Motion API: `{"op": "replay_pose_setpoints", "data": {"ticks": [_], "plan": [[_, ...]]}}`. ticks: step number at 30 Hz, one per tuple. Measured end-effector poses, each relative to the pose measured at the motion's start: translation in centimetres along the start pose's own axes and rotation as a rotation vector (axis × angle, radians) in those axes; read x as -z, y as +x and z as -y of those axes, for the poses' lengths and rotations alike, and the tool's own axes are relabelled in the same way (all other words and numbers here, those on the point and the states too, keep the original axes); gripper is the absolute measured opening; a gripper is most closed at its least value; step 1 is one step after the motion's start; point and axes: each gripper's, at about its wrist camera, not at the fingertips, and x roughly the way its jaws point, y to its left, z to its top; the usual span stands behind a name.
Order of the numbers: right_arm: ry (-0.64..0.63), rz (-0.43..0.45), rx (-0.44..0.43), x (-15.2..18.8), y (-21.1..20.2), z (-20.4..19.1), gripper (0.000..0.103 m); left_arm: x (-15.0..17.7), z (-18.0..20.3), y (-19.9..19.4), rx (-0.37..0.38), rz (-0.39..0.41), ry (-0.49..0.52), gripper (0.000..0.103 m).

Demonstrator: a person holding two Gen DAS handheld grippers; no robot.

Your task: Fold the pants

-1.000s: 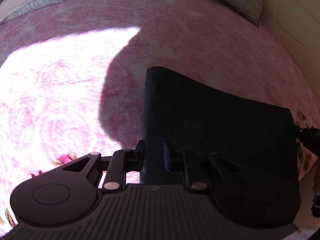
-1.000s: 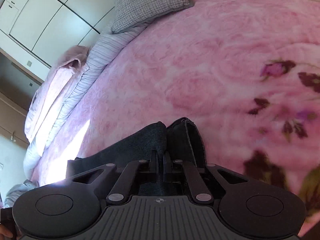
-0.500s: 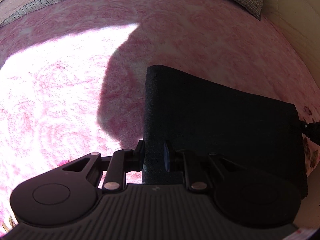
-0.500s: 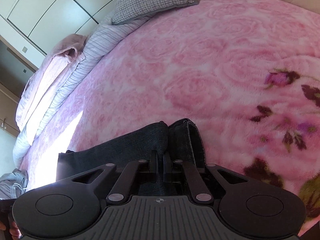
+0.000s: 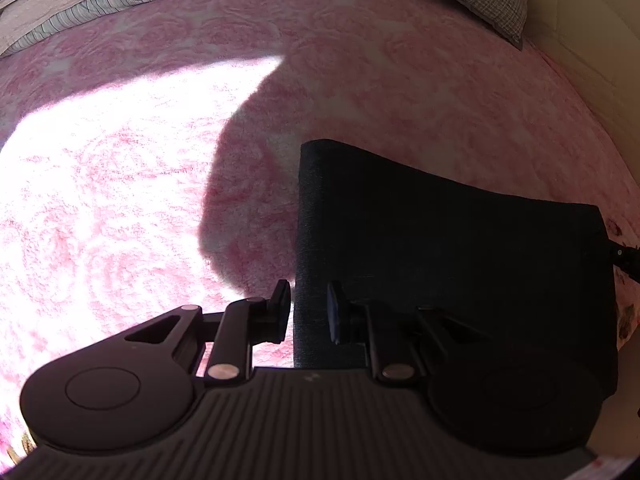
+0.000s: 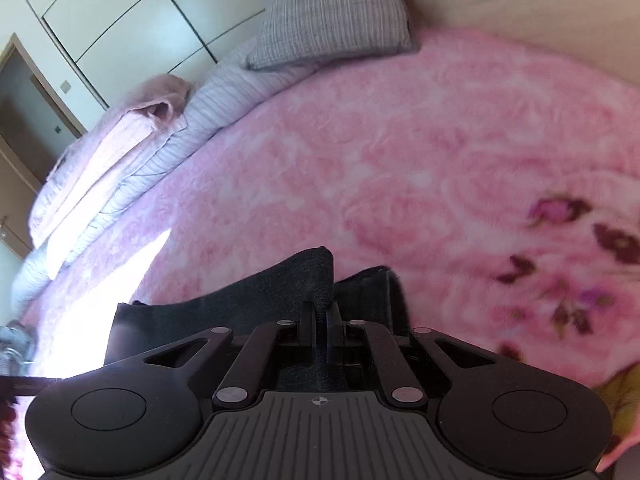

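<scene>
Dark denim pants (image 5: 440, 240) hang as a folded panel stretched above the pink blanket (image 5: 120, 200). In the left wrist view my left gripper (image 5: 308, 312) is shut on the panel's near left edge. The other gripper's tip (image 5: 624, 258) shows at the panel's right edge. In the right wrist view my right gripper (image 6: 321, 320) is shut tight on a bunched corner of the pants (image 6: 240, 304). The fabric runs off to the left, and a second layer (image 6: 376, 292) hangs just right of the fingers.
The pink floral blanket (image 6: 400, 160) covers the whole bed. A grey checked pillow (image 6: 332, 12) and a folded striped duvet (image 6: 200, 120) lie at the head end. White wardrobe doors (image 6: 140, 20) stand beyond. A cream wall (image 5: 580, 60) borders the bed's right side.
The right wrist view has tipped upward and rolled, bringing the wardrobe and pillow into fuller view. The pants panel has shifted slightly. Both grips are unchanged.
</scene>
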Motion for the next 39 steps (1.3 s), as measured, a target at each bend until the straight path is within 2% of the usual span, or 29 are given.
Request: {"op": "replay_pose_setpoints", "data": {"ticks": [4, 8, 10, 11, 12, 14, 17, 19, 21, 23, 24, 26, 31, 32, 35, 39], "plan": [[0.084, 0.005, 0.053, 0.6, 0.4, 0.9, 0.0, 0.1, -0.2, 0.0, -0.004, 0.001, 0.0, 0.014], [0.05, 0.012, 0.082, 0.1, 0.3, 0.3, 0.0, 0.3, -0.1, -0.3, -0.004, 0.008, 0.009, 0.014], [0.075, -0.008, 0.102, 0.4, 0.8, 1.0, 0.0, 0.4, -0.1, -0.3, -0.01, 0.01, 0.016, 0.014], [0.079, -0.038, 0.11, 0.4, 1.5, 1.1, 0.002, 0.4, -0.1, -0.3, -0.012, 0.011, 0.017, 0.014], [0.073, -0.066, 0.124, 0.1, 1.9, 1.2, 0.008, 0.4, -0.1, -0.3, -0.012, 0.01, 0.016, 0.014], [0.07, -0.087, 0.131, -0.9, 1.8, 1.0, 0.01, 0.4, -0.2, -0.3, -0.013, 0.009, 0.016, 0.014], [0.088, -0.022, 0.094, -2.2, 0.1, 1.1, 0.016, 0.3, -0.5, -0.5, -0.013, 0.02, 0.015, 0.014], [0.108, -0.013, 0.076, -2.7, 0.2, 1.5, 0.017, 0.3, -0.5, -0.4, -0.014, 0.023, 0.016, 0.014], [0.066, -0.05, 0.082, -2.9, 1.6, 1.5, 0.017, 0.1, -0.3, -0.1, -0.016, 0.024, 0.026, 0.014], [0.005, -0.116, 0.125, -2.5, 4.1, 1.8, 0.021, -0.2, 0.1, 0.5, -0.018, 0.023, 0.044, 0.014], [0.016, -0.126, 0.128, -2.4, 4.8, 2.3, 0.03, -0.4, 0.4, 0.9, -0.018, 0.022, 0.056, 0.014], [0.068, -0.13, 0.126, -2.8, 4.9, 3.1, 0.033, -0.9, 1.1, 2.1, -0.038, 0.006, 0.083, 0.014], [0.042, -0.085, 0.183, -2.8, -0.1, 2.9, 0.033, -1.2, 1.3, 1.9, -0.046, 0.017, 0.1, 0.014], [0.045, -0.091, 0.17, -2.2, -1.6, 3.0, 0.033, -1.0, 1.2, 1.4, -0.038, 0.019, 0.093, 0.014], [0.089, -0.156, 0.103, 0.8, -5.3, 2.8, 0.033, 0.5, 0.7, -0.5, -0.024, 0.008, 0.087, 0.014], [0.174, -0.249, 0.076, 5.3, -7.3, 2.7, 0.033, 3.7, -0.1, -2.6, -0.006, -0.034, 0.04, 0.014]]}}
